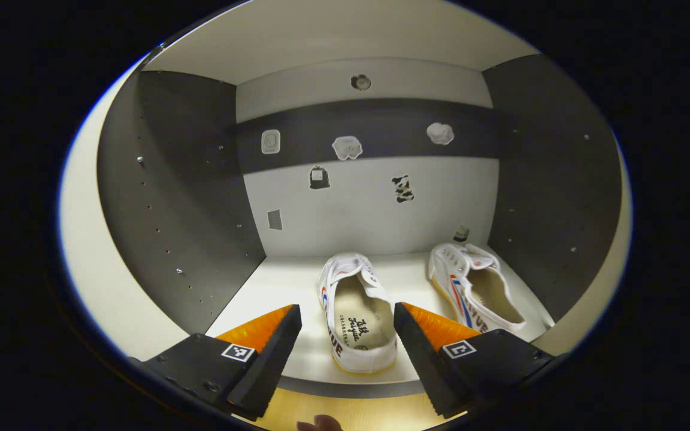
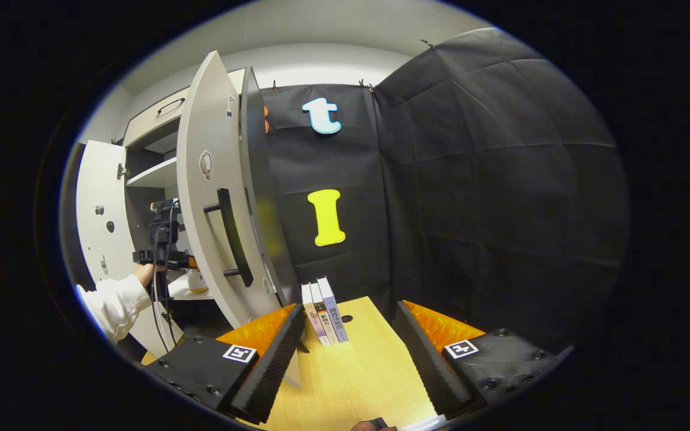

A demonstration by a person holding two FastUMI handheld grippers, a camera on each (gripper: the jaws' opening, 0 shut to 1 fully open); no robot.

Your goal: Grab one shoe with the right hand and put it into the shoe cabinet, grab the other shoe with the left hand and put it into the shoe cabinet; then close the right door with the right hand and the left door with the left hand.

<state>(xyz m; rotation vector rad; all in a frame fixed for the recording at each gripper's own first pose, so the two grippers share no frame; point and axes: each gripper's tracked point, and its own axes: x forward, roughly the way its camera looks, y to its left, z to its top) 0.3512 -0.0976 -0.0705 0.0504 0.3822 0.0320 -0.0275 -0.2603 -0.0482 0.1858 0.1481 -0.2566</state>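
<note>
Left gripper view: shoe cabinet (image 1: 189, 239) holds both shoes on shelf. Left shoe (image 1: 357, 314) upright, toe toward back wall. Right shoe (image 1: 471, 287) tipped on side, toe toward back. Left gripper (image 1: 348, 326) wide open, empty. Right gripper view: right door (image 2: 216, 203) ajar; right gripper (image 2: 345, 329) wide open, empty.
</note>
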